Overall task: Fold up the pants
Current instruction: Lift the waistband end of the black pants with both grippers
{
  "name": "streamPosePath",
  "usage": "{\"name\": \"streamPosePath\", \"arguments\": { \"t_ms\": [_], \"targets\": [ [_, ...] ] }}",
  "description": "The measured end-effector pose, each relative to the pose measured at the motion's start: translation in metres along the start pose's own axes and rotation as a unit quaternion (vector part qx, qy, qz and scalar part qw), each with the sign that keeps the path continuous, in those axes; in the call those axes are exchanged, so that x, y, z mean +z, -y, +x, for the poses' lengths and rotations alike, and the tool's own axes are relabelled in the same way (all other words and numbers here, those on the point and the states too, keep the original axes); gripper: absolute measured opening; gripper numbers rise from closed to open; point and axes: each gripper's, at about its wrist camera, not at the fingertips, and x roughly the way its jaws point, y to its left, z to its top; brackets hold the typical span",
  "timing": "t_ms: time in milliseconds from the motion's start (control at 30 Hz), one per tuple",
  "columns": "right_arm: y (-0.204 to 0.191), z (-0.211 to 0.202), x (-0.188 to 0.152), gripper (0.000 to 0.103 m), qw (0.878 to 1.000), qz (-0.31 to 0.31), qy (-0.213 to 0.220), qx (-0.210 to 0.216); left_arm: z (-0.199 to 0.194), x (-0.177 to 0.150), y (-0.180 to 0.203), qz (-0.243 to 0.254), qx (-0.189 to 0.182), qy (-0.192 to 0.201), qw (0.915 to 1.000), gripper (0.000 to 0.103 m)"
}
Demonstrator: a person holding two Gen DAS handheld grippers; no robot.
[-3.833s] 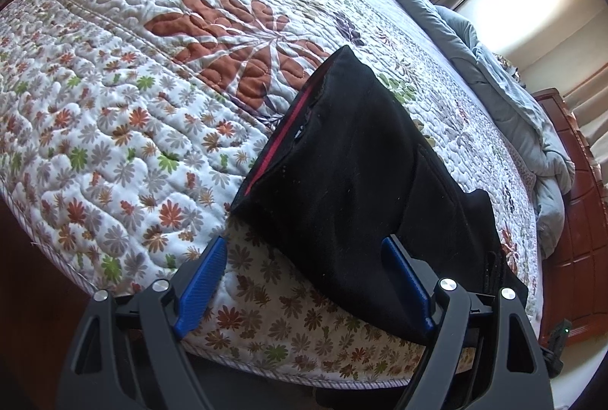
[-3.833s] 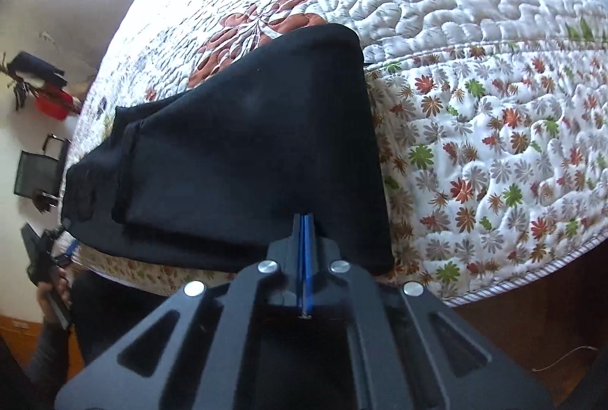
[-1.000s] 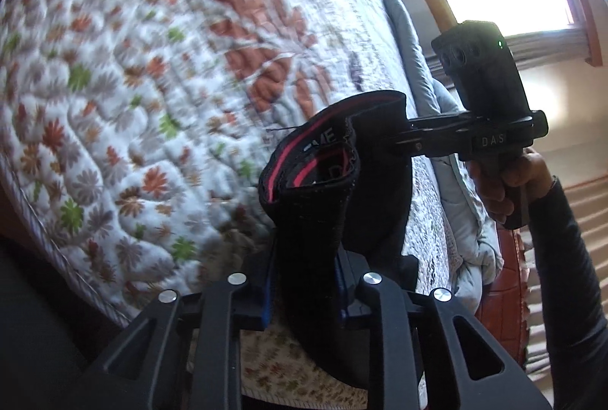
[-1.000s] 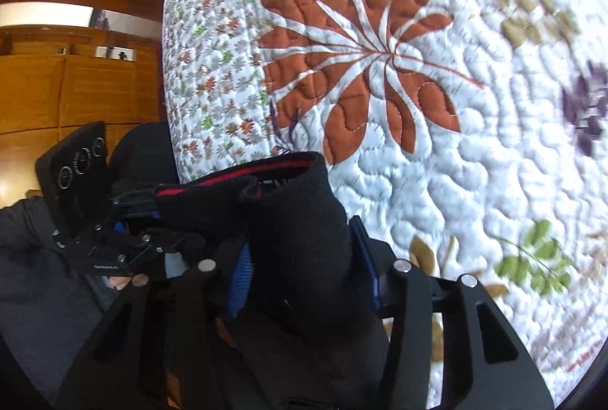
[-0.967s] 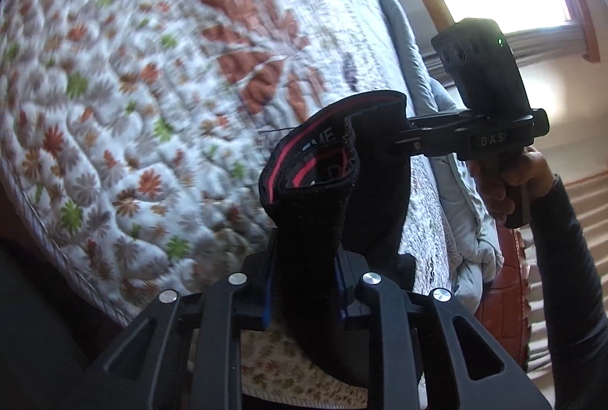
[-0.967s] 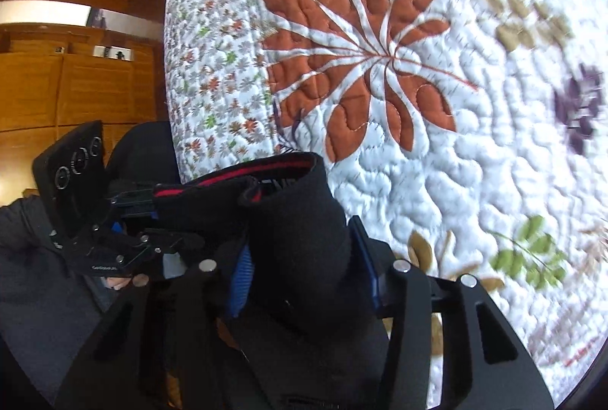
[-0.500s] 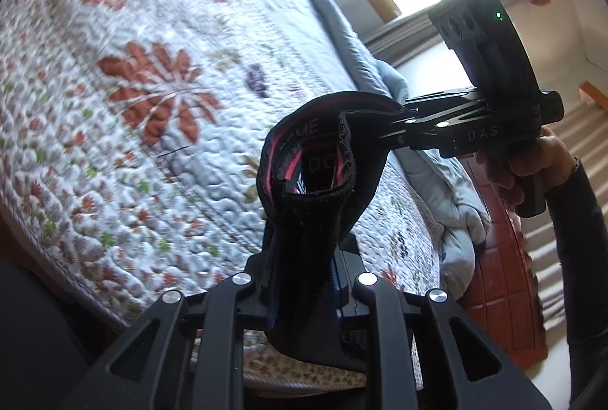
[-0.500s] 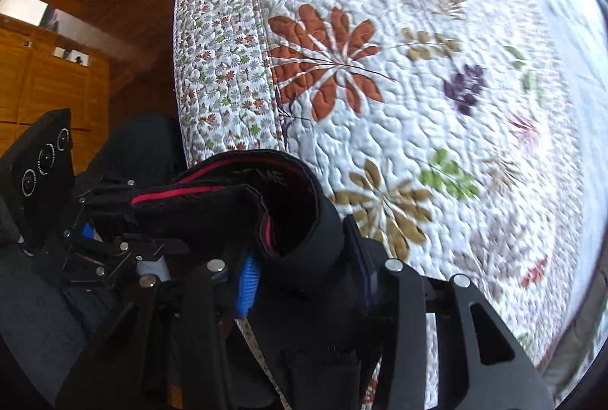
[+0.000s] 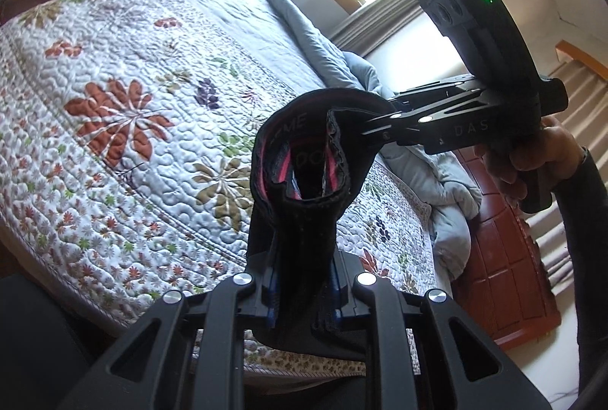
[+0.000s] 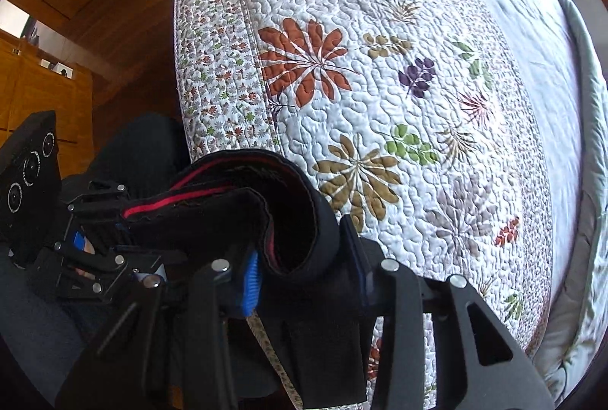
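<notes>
A: How will the pants (image 9: pixel 304 205) handle?

B: Soft and limp, I'd judge. Thick black knit, matte, a bit fuzzy, with a red stripe inside the waistband. No stiffness at all: whatever is not pinched sags. Moderately heavy for cloth, and not slippery; that nap should hold against rubber pads. Nothing fragile.

A: Where are they?

B: Off the bed, hanging in the air between the two grippers, waistband up and bunched into a loop, the rest dropping below both views.

A: Left side first.

B: The left gripper (image 9: pixel 304 280) is nearly closed, its blue-padded jaws pressed on a thick gather of fabric just under the waistband.

A: And the right?

B: The right gripper (image 10: pixel 307 265) has its jaws partway apart and has just been closing further, with a fat roll of waistband between the pads; both pads touch it. From the left view its narrow black fingers reach into the far side of the loop, with a hand (image 9: pixel 532 159) on the grip.

A: Best place to hold?

B: The waistband's two ends, I think: the elastic is the firmest part, and spreading it would let the legs hang straight.

A: Below?

B: The quilt (image 10: pixel 418 98): white, puffy stitching, printed rust, olive and purple leaves, a small-flower border. A grey duvet (image 9: pixel 448 189) lies crumpled at the far edge.
</notes>
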Motion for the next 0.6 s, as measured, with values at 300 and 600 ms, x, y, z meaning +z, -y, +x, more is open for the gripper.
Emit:
{"name": "streamPosePath", "arguments": {
  "t_ms": [300,600],
  "targets": [
    [0.007,-0.016,-0.02,0.035,1.0,0.002,0.014,-0.01,0.002,0.002,0.023,0.026,0.0,-0.01,0.9996,0.019],
    [0.011,-0.03,-0.041,0.035,0.999,-0.002,0.028,-0.02,0.004,0.001,0.045,0.054,0.0,-0.019,0.9984,0.019]
  ]
}}
